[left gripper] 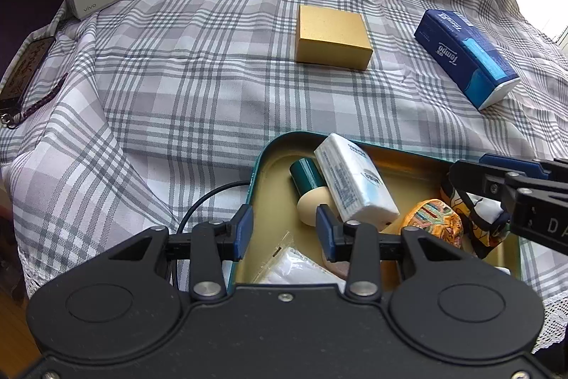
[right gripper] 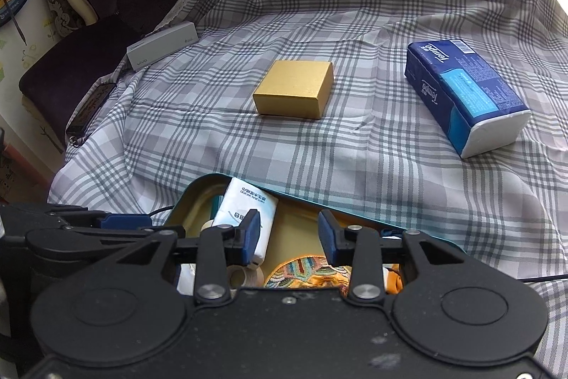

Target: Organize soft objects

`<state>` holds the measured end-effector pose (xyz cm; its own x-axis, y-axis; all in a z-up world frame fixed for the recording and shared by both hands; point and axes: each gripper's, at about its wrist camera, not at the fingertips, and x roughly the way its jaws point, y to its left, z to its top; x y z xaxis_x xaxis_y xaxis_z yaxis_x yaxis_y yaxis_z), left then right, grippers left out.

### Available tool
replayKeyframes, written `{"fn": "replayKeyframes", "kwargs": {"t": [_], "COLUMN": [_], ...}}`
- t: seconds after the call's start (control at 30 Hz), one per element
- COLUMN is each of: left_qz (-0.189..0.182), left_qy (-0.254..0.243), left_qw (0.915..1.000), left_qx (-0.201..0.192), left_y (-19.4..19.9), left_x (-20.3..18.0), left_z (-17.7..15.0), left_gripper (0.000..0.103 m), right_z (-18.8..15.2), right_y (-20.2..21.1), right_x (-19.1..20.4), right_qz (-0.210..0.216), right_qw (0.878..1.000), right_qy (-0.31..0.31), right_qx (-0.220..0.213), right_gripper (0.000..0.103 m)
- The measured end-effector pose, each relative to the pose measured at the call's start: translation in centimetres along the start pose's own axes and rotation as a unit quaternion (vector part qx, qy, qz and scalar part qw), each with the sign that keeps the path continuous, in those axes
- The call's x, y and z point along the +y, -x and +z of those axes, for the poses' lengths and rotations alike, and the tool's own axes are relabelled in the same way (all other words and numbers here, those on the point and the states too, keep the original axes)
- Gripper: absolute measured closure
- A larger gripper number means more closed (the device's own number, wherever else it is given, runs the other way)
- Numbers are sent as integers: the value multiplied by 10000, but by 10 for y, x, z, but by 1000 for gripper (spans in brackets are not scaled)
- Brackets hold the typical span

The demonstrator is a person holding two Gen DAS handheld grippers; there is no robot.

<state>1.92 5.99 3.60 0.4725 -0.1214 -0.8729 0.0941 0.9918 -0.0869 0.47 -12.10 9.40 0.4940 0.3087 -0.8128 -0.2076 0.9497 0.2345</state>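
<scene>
Both grippers hover over the tin (left gripper: 261, 166) — left gripper (left gripper: 284, 231) spread, empty; right gripper (right gripper: 289, 237) likewise. Tissue pack (right gripper: 465, 95) lies well ahead, right. Judged step: fetching it — next move calls for reaching forward.

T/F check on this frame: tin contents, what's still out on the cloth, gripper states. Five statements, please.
1. The white tissue pack lies inside the teal tin. True.
2. The blue Tempo tissue pack is in the tin. False: it lies on the plaid cloth.
3. The gold box sits on the cloth. True.
4. The left gripper grips the gold box. False: open, empty.
5. The right gripper is shut. False: open.
</scene>
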Motion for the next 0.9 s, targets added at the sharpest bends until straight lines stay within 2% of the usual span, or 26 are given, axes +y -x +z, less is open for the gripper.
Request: {"fn": "replayKeyframes", "kwargs": {"t": [0.2,0.47,0.9], "left_qz": [-55,-53,224], "left_qy": [-193,-412,-528], "left_qw": [9998,9991,9982], "left_qx": [-46,-73,-201], "left_y": [5,7,9], "left_x": [-17,-46,-74], "left_z": [1,3,-2], "left_gripper": [63,63,56], "right_z": [-4,-12,-37], "right_y": [13,34,44], "right_x": [-11,-33,-60], "right_qz": [-106,-459,-943], "right_qw": [9998,9973,9901], "right_qy": [-175,-543,-1032], "right_qx": [-72,-171,-125], "right_gripper": [66,60,57]}}
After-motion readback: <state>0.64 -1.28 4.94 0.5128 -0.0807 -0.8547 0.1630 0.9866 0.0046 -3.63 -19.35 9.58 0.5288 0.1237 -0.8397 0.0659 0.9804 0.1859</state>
